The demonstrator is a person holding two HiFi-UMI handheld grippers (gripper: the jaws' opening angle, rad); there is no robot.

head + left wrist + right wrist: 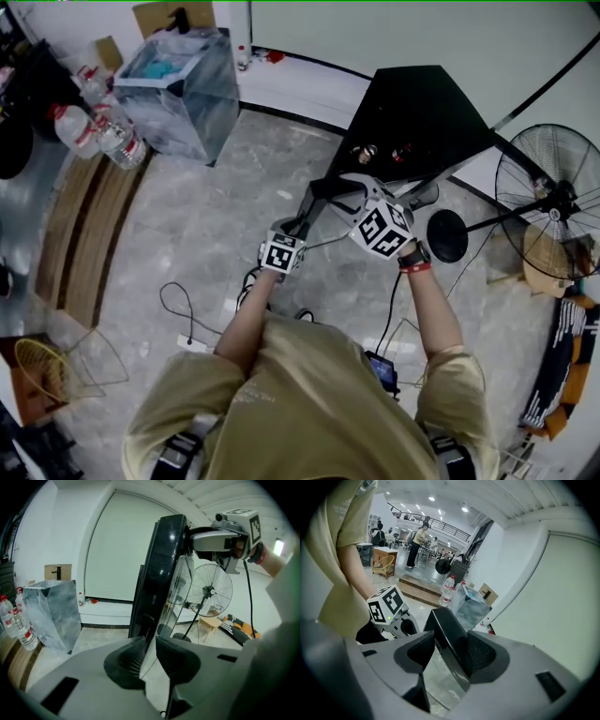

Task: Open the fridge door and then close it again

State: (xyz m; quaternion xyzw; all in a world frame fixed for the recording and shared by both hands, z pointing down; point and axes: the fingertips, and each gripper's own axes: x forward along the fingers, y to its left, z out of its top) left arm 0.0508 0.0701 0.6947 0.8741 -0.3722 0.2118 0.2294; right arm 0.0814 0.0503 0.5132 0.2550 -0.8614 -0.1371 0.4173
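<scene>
While ajar, fridge door [443, 623]: edge between jaws of right gripper [451, 646], spread and unclamped.
Left gripper [150, 645]: slightly parted, empty, near door.
Risk: loose straddle may slip, letting door slam.

Fan [553, 202] right of fridge [422, 112].

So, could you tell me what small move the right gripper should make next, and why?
Probably close the right gripper on the fridge door. The door's edge sits between its jaws, which stand apart, and the door stands open from the fridge, so a firm hold should let it be swung shut.
</scene>
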